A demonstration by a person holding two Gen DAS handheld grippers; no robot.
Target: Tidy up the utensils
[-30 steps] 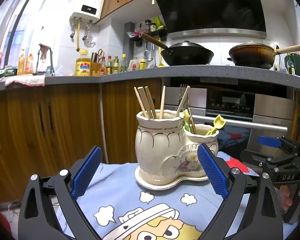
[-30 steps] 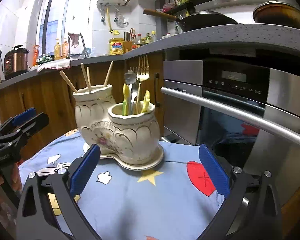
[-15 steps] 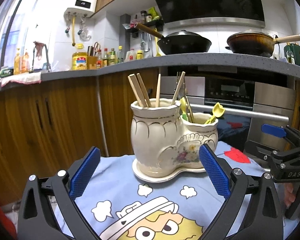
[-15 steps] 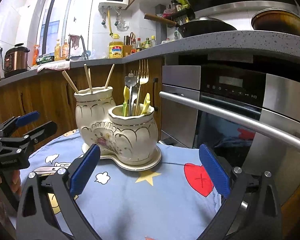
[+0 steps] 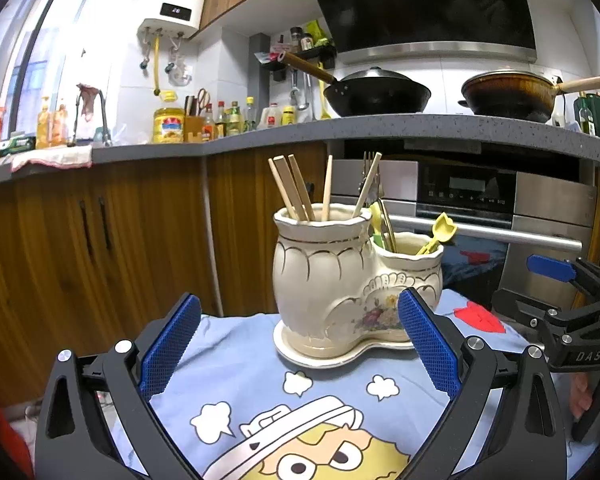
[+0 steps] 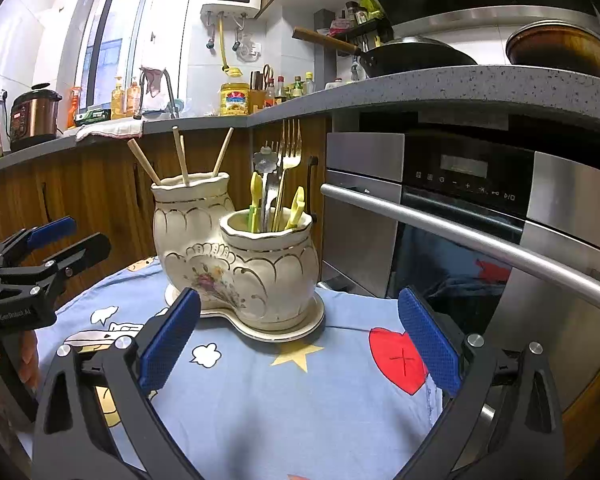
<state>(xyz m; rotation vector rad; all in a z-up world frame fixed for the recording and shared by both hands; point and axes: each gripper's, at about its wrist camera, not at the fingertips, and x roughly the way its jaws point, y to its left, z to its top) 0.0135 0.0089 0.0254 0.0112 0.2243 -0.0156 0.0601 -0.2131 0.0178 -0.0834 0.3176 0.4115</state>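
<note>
A cream double-pot utensil holder (image 5: 352,280) stands on its saucer (image 5: 324,356) at the far middle of a table covered by a blue cartoon cloth (image 5: 268,392). Its taller pot holds wooden chopsticks (image 5: 296,190); its lower pot holds metal forks (image 6: 290,160) and yellow plastic utensils (image 6: 296,208). The left gripper (image 5: 298,344) hovers on the near side of the holder, jaws spread wide with nothing between the blue pads, apart from the holder. The right gripper (image 6: 298,340) hovers near the lower pot, jaws likewise spread and empty. Behind the table are wooden cabinets (image 5: 100,240) on the left and an oven (image 6: 480,220) on the right, with a wok (image 5: 376,94) on the counter above.
</note>
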